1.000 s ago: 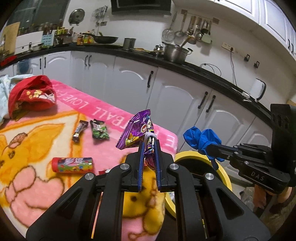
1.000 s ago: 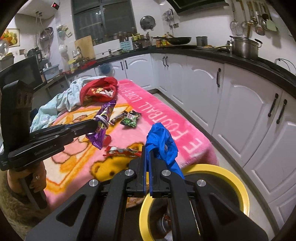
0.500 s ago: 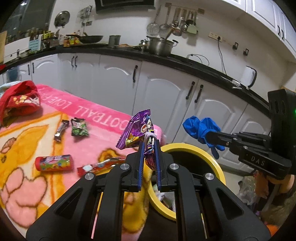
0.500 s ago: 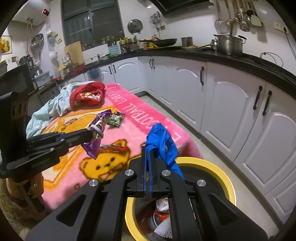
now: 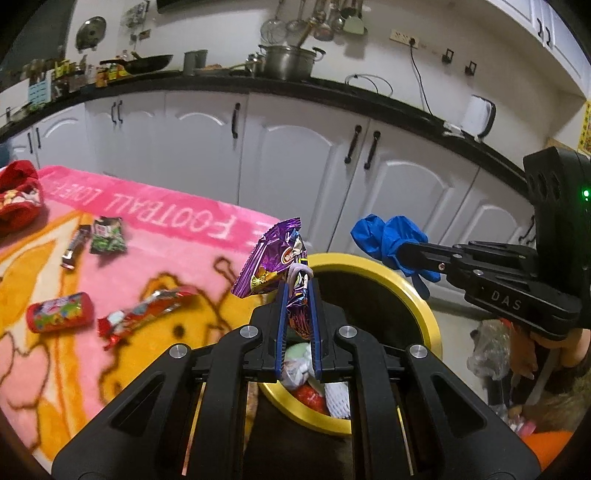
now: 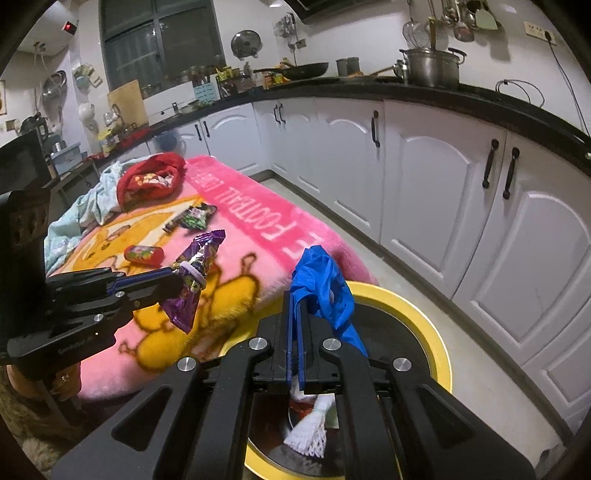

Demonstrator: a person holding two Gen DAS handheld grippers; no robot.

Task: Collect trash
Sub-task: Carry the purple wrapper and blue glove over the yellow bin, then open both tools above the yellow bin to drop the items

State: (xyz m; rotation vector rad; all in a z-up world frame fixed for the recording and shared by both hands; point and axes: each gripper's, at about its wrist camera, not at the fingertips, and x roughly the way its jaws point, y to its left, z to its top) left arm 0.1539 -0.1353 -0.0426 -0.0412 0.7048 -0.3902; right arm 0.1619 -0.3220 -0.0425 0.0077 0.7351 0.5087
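While both tongs clamp wrappers, left tongs [image 5: 298,291] purple wrapper [image 5: 271,267], right tongs [image 6: 295,306] blue bag [image 6: 321,280], yellow-rimmed bin [image 5: 430,317] holding trash.

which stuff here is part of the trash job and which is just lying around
Part of the job:
- purple snack wrapper in the left gripper
- blue plastic bag in the right gripper
- yellow-rimmed bin
- red wrapper, red tube, green packet, dark bar wrapper on the pink blanket

Just lying about:
- red cloth
- steel pot

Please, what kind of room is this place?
Most likely a home kitchen: a steel cooking pot on the black countertop, metal ladles and strainers hanging on the wall, and white cabinet doors below.
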